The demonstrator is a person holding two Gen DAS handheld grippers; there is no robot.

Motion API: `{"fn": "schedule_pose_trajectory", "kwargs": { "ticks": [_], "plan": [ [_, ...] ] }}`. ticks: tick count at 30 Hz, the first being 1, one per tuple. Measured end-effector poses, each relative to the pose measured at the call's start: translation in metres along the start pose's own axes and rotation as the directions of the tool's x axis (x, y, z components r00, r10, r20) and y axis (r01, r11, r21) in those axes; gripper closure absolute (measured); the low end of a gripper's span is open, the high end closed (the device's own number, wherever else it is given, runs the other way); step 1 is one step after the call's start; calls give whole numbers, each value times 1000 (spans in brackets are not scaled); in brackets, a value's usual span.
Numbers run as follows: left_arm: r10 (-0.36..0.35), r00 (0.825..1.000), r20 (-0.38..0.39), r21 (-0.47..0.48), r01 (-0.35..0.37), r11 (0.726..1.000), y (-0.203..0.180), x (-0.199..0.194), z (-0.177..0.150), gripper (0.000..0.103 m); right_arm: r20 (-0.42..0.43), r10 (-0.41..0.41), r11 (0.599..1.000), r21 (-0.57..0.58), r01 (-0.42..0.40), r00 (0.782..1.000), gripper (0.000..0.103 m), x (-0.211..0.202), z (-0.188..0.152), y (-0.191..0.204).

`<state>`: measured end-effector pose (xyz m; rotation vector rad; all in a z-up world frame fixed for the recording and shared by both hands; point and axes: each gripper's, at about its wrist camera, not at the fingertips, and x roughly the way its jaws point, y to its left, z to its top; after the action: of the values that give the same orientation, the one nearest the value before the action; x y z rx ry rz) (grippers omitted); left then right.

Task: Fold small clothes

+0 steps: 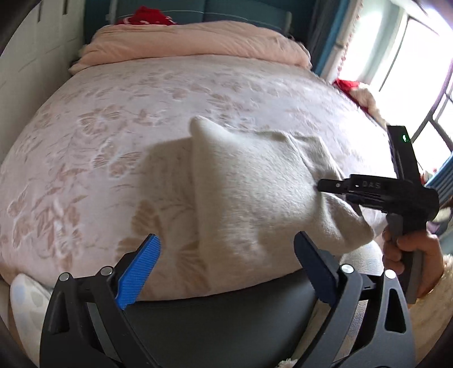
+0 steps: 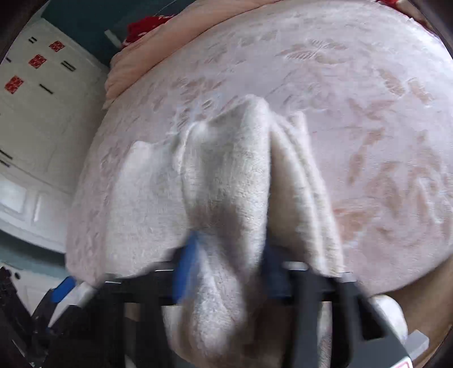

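Observation:
A small cream fleecy garment (image 1: pixel 254 192) hangs lifted above the pink floral bedspread (image 1: pixel 113 119), one corner sticking up at the left. My right gripper (image 1: pixel 322 185) is shut on the garment's right edge and holds it up; in the right wrist view the cloth (image 2: pixel 226 198) is bunched between its blue fingers (image 2: pixel 187 263), blurred by motion. My left gripper (image 1: pixel 226 260) is open and empty, low at the bed's near edge, just in front of the garment's lower edge, not touching it.
A folded peach duvet (image 1: pixel 192 42) lies across the head of the bed with a red item (image 1: pixel 147 17) behind it. White wardrobe doors (image 2: pixel 42 113) stand to the left. A bright window (image 1: pixel 419 70) is at the right. A dark surface (image 1: pixel 226 311) sits below the bed's edge.

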<state>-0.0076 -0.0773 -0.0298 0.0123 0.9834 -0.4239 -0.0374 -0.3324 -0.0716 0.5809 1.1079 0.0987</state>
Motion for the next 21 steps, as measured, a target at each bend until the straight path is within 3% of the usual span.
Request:
{"fn": "schedule_pose_trajectory", "kwargs": {
  "ticks": [4,6,7,9,13,16,19,20,21],
  "plan": [
    [-7,1000,-9,22,7,1000,-13,6,2,10,186,50,999,-30,-45,981,95,-51,16,12],
    [-1,1000,-14,33,1,999,-17,11,2,10,194,-56,995,-71,71,979,95,-46,21,11],
    [4,1000,-21,33,-3,999,-18,14,2,10,138,-160,978,-113,176,978,95,-22,20,6],
    [6,999,-41,28,-5,1000,-21,21,3,10,63,-262,948,-171,269,963,93,16,8,-2],
    [17,1000,-20,34,-17,999,-22,13,9,10,158,-173,981,-63,184,972,90,-28,10,9],
    [-11,1000,12,19,11,1000,-24,9,20,10,238,-92,989,-94,118,967,89,-66,14,27],
    [-40,999,4,9,40,999,-34,19,31,10,176,-39,990,-124,61,984,89,-58,22,39],
    [-73,997,1,11,73,997,-39,26,35,10,149,-60,990,-120,79,987,90,-45,24,38],
    [-80,997,-4,21,80,997,-44,34,38,10,105,-135,982,-116,147,985,90,-19,30,29]
  ]
}}
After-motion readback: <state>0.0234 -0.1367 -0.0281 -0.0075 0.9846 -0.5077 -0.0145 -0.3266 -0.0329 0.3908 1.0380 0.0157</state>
